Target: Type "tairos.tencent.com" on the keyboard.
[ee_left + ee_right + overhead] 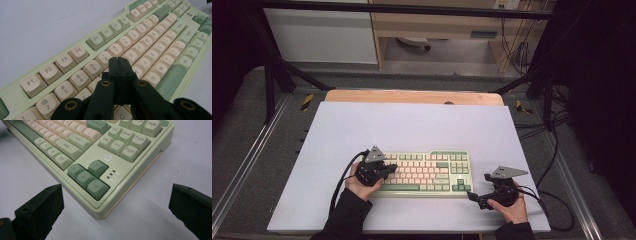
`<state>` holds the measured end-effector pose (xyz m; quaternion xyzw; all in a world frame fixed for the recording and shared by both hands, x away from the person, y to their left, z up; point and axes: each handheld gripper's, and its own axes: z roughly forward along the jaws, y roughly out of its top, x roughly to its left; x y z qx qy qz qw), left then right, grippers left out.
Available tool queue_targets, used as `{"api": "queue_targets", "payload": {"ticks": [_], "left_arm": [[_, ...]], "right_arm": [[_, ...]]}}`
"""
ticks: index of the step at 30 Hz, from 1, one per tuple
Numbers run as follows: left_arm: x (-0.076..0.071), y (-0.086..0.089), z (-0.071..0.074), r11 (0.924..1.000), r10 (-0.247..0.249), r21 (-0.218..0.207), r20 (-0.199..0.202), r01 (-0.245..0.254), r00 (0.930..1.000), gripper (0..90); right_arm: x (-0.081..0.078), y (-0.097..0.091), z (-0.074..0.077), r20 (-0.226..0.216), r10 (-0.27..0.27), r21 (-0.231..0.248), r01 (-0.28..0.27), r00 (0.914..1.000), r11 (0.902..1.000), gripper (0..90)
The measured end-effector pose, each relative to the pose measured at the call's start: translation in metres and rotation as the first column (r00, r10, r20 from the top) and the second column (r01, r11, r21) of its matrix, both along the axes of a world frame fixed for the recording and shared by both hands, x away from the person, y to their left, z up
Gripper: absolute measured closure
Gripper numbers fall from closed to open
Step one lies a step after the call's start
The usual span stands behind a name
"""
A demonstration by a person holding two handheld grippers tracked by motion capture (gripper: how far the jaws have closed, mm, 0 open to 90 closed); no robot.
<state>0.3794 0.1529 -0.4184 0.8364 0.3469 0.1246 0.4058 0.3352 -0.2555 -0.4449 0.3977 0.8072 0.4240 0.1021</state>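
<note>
A pale green keyboard with cream and green keys lies on the white table sheet. My left gripper hovers over the keyboard's left half, its jaws shut together with nothing between them. In the left gripper view the closed tips point down at the cream keys near the number and letter rows. My right gripper sits at the keyboard's front right corner, open wide, its two black pads on either side of that corner, apart from it.
A wooden table edge shows beyond the sheet. Black frame legs and loose cables flank the table. Bare sheet lies behind and to the left of the keyboard.
</note>
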Motion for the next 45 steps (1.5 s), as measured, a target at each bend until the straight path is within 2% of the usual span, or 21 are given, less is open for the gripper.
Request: {"api": "queue_targets", "payload": {"ticks": [7,24,38,45], "left_arm": [[0.003,-0.003,-0.005,0.9996,0.008,0.026,0.002,-0.008,1.0000,90.0],[0.006,-0.007,-0.011,0.9994,-0.001,0.034,0.000,0.001,1.0000,90.0],[-0.001,-0.003,-0.001,0.9999,-0.013,0.005,0.015,0.013,0.9998,90.0],[-0.005,0.001,0.003,0.9997,-0.022,0.007,0.018,0.022,0.9996,90.0]], "right_arm": [[0.000,0.000,0.000,0.001,0.001,-0.001,-0.001,1.0000,1.0000,0.4],[0.000,0.000,0.000,-0.002,0.003,-0.005,-0.003,1.0000,1.0000,0.4],[0.000,0.000,0.000,-0.002,0.002,-0.003,-0.002,1.0000,1.0000,0.4],[0.000,0.000,0.000,-0.001,0.004,-0.003,-0.004,1.0000,1.0000,0.4]]}}
